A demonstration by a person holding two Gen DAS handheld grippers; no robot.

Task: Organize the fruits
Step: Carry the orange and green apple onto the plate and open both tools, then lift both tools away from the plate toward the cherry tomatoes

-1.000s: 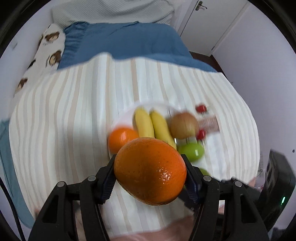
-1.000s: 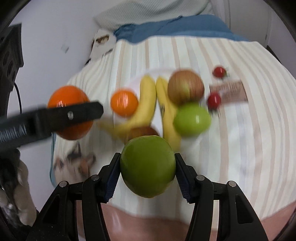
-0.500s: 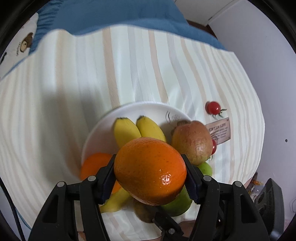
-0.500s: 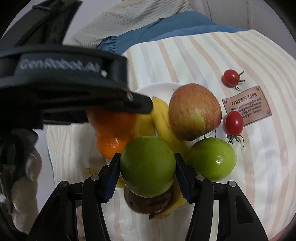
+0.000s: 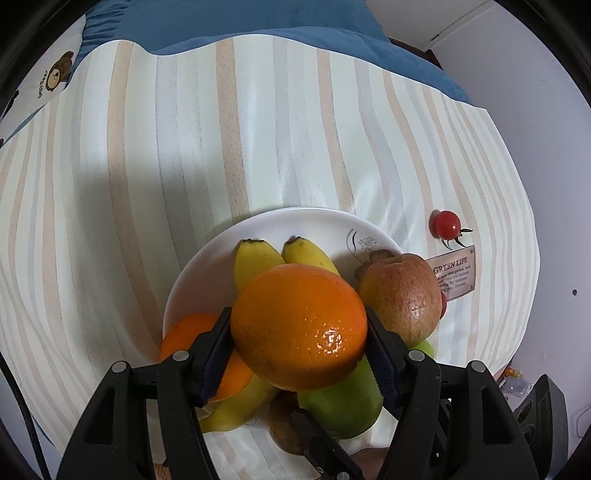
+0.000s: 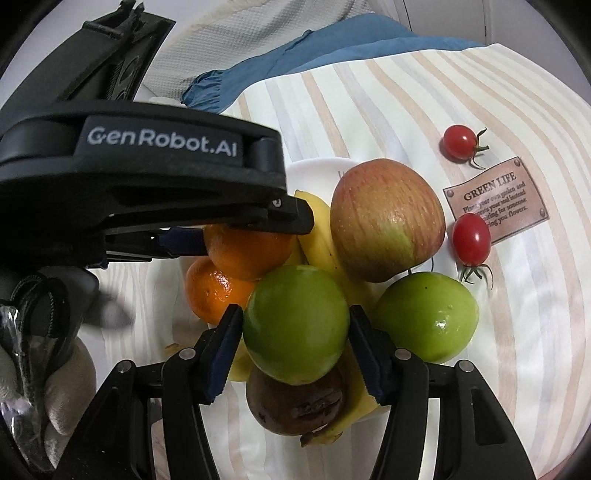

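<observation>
My left gripper (image 5: 297, 332) holds a large orange (image 5: 299, 325) just above the white plate (image 5: 207, 273); its jaws are opening and the pads still touch the peel. On the plate lie two bananas (image 5: 255, 258), a smaller orange (image 5: 184, 332), a red apple (image 5: 402, 295), a green apple (image 6: 428, 317) and a dark brown fruit (image 6: 295, 402). My right gripper (image 6: 295, 325) grips a second green apple (image 6: 295, 317) over the brown fruit; its jaws are opening too, pads against the skin.
Two cherry tomatoes (image 6: 460, 142) (image 6: 472, 240) and a brown "GREEN LIFE" label (image 6: 495, 199) lie on the striped cloth (image 5: 184, 147) right of the plate. The left gripper's black body (image 6: 147, 184) and a gloved hand (image 6: 55, 387) fill the left of the right wrist view. A blue blanket (image 5: 258, 22) lies behind.
Both grippers came down and forward over the plate with their fruit a second ago, then held still. The left gripper now crowds the right wrist view.
</observation>
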